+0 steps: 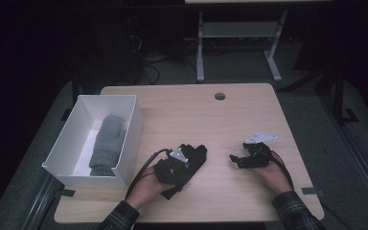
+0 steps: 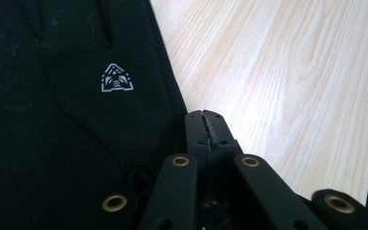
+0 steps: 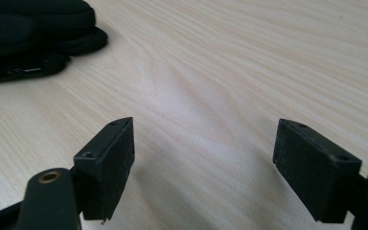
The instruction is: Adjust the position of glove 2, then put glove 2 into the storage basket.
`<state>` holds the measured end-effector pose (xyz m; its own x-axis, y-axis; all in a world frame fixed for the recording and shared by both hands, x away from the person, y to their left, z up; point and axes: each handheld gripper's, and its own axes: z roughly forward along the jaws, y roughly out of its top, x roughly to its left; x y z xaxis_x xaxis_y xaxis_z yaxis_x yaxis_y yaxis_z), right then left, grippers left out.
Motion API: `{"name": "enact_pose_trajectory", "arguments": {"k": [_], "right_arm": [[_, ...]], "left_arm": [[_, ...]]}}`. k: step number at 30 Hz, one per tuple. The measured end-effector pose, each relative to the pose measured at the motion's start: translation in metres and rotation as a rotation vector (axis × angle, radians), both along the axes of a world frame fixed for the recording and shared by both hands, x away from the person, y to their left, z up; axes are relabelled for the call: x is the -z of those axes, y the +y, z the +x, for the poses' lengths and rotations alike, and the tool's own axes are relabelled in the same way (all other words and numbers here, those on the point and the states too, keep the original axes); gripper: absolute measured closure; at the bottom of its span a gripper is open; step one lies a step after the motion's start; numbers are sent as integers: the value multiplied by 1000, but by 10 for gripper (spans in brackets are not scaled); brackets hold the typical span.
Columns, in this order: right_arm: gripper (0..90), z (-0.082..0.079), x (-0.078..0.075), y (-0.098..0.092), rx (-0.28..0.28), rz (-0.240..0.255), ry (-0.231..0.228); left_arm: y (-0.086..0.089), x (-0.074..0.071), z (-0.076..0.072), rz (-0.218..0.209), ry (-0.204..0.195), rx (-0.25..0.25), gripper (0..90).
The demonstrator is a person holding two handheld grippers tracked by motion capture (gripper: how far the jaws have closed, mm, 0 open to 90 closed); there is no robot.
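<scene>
The light wooden counter (image 1: 230, 120) carries everything. Take the white box (image 1: 133, 125) at its left edge as the landmark. Inside the box lies a grey mitten (image 1: 106, 143), lengthwise along its floor, with its cuff end toward the person's side.

Just to the right of the box, near the counter's front edge, lies a black glove (image 1: 194, 155), flat on the wood. In the left gripper view the glove (image 2: 67, 120) shows a small white emblem (image 2: 117, 79) on its back, and the wood grain runs off to its right.

The left hand-held gripper (image 1: 176, 160) rests over the glove, just right of the box. Its jaws are pressed together; in the left gripper view they meet in a thin seam at the glove's edge. Whether any fabric is caught in that seam cannot be told.

The right hand-held gripper (image 1: 237, 160) sits farther right of the box, well apart from the glove, low over bare wood. Its jaws are spread wide with nothing between them; in the right gripper view (image 3: 203, 163) only the counter lies in the gap, and the glove (image 3: 33, 33) is off in the upper left corner.

A small round hole (image 1: 219, 96) is set in the counter toward its far edge, to the right of the box.
</scene>
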<state>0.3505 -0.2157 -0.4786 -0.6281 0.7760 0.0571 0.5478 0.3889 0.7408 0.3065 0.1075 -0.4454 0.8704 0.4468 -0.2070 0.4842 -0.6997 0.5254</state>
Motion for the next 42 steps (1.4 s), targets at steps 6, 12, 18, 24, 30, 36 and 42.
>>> {"name": "enact_pose_trajectory", "arguments": {"k": [6, 12, 18, 24, 30, 36, 42], "right_arm": [[187, 1, 3, 2, 3, -18, 4], [157, 2, 3, 4, -4, -30, 7], [155, 2, 3, 4, -2, -31, 9], [151, 2, 3, 5, 1, -32, 4], [151, 3, 3, 5, 2, -32, 4], [151, 3, 3, 5, 2, -32, 4], [151, 3, 3, 5, 2, -32, 4]], "left_arm": [[12, -4, -2, -5, -5, -11, 887], [20, -20, 2, -58, -46, -29, 668], [20, -26, 15, -51, -126, -73, 398], [16, -19, 30, -17, -170, -115, 250], [18, -10, 35, 40, -199, -135, 208], [19, -2, 35, 63, -186, -142, 196], [17, 6, 35, 85, -172, -132, 187]]}}
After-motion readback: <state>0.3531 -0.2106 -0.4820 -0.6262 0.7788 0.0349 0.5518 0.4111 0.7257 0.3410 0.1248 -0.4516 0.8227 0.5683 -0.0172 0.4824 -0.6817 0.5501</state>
